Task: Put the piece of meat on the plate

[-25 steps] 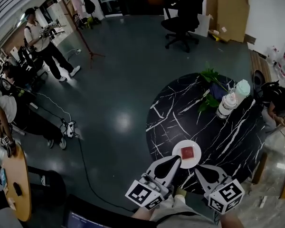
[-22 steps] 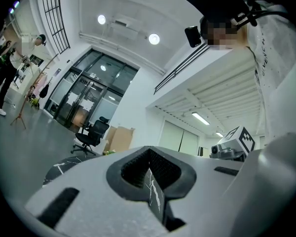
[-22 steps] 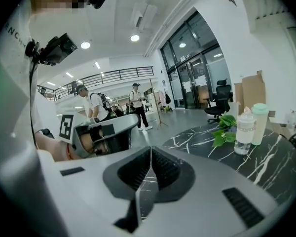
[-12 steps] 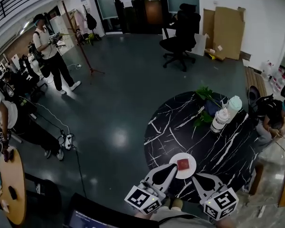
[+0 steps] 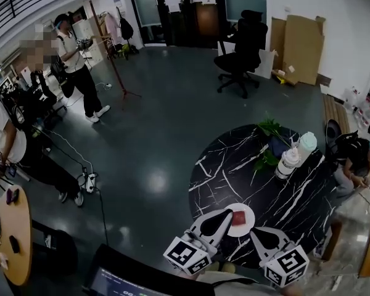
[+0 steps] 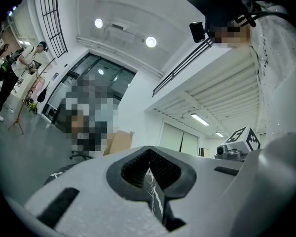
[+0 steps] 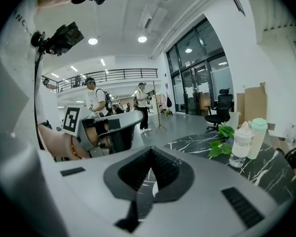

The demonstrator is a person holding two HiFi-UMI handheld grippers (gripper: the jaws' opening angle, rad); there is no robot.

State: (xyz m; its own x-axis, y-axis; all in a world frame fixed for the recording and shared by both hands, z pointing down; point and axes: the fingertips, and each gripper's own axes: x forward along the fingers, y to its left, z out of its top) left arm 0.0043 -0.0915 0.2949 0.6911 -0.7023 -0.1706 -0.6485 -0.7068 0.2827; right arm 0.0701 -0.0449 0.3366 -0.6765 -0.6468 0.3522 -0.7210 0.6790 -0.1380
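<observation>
- Head view: the piece of meat [image 5: 239,217] lies flat on the white plate [image 5: 248,223], at the near edge of the black marbled table [image 5: 277,190]. It looks almost square, so I can't pick a long axis. Two bottles [image 5: 290,163] and a plant [image 5: 269,132] stand well apart from it at the far side. The left gripper [image 5: 226,216] is just beside the plate's left rim, and the right gripper [image 5: 256,232] is near its lower right.
- Left gripper view: my claw is clenched with nothing in it, and it tilts towards the ceiling.
- Right gripper view: this claw is also clenched and empty. The bottles and plant lie ahead on its right.
</observation>
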